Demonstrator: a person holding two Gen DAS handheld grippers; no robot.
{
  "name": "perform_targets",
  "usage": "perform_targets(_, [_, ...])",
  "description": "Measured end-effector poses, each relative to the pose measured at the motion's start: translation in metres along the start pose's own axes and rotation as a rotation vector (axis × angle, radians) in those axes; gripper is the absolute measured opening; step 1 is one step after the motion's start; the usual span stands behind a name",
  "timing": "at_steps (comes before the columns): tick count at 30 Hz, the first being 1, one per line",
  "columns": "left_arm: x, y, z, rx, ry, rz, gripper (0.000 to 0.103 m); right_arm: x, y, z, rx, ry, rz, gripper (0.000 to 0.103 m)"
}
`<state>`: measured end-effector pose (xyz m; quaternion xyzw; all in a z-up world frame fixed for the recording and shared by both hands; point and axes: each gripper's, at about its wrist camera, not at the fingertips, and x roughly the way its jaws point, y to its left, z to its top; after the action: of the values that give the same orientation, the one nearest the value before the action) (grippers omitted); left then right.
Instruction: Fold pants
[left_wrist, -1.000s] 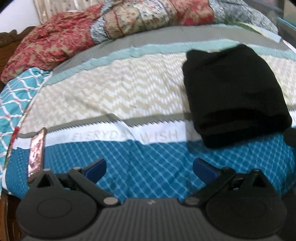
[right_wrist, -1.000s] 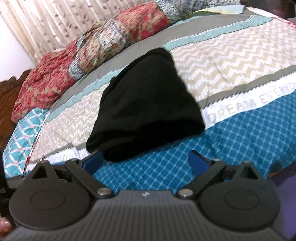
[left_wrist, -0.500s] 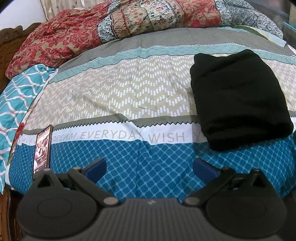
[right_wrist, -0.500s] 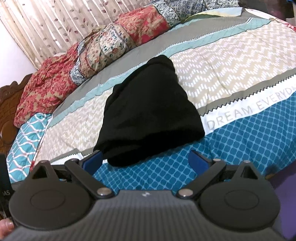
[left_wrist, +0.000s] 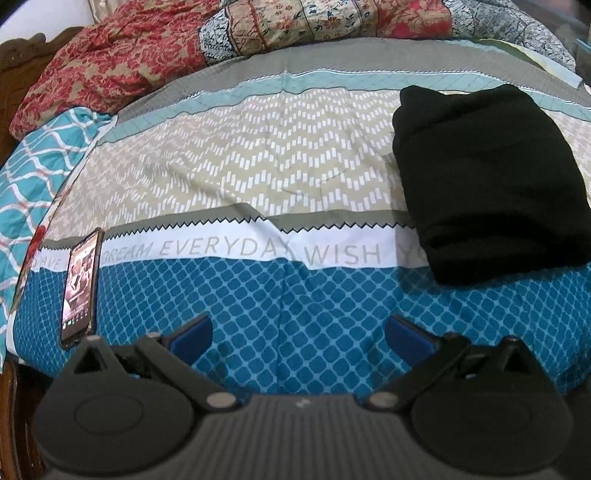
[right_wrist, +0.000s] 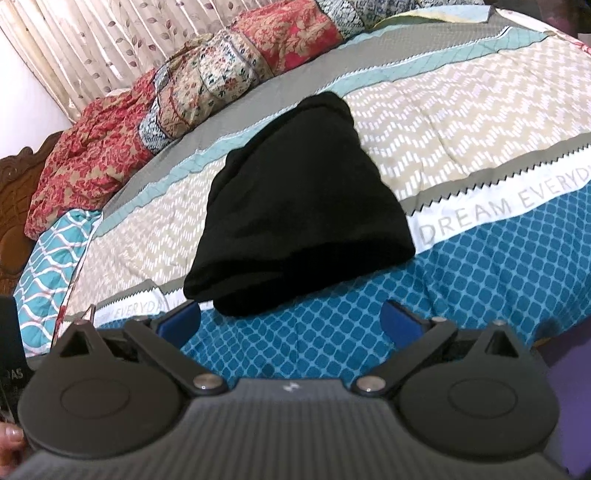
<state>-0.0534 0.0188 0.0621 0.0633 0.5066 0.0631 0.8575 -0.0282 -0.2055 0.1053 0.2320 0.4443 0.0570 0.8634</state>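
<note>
The black pants (left_wrist: 484, 177) lie folded into a thick rectangular bundle on the patterned bedspread (left_wrist: 258, 162). In the left wrist view they sit at the right, well beyond my left gripper (left_wrist: 299, 332), which is open and holds nothing. Seen from the right wrist, the same pants (right_wrist: 295, 210) lie in the middle, just past my right gripper (right_wrist: 291, 321). That gripper is open too, with its blue fingertips (right_wrist: 179, 321) apart and clear of the cloth.
A phone (left_wrist: 79, 288) with a lit screen lies near the bed's left front edge. Crumpled red floral quilts (left_wrist: 122, 70) and pillows are piled along the far side. A curtain (right_wrist: 92, 48) hangs behind. A wooden headboard (right_wrist: 14, 206) stands at the left.
Both grippers have drawn back slightly from the bundle and steadied; the pants have not moved. The jaws stay open.
</note>
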Motion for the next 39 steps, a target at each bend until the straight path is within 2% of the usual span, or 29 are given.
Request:
perform_targets(15, [0.010, 0.003, -0.003, 0.000, 0.041, 0.009, 0.103, 0.012, 0.009, -0.009, -0.011, 0.060, -0.001, 0.103])
perform_targets(19, [0.015, 0.001, -0.002, 0.009, 0.084, 0.000, 0.103, 0.012, 0.008, -0.009, -0.006, 0.058, -0.003, 0.103])
perform_targets(32, [0.010, -0.009, -0.006, 0.036, 0.073, -0.047, 0.103, 0.012, 0.004, -0.010, 0.008, 0.065, -0.002, 0.103])
perform_targets(39, [0.005, -0.010, -0.005, 0.040, 0.040, -0.043, 0.103, 0.012, 0.003, -0.010, 0.013, 0.070, 0.003, 0.103])
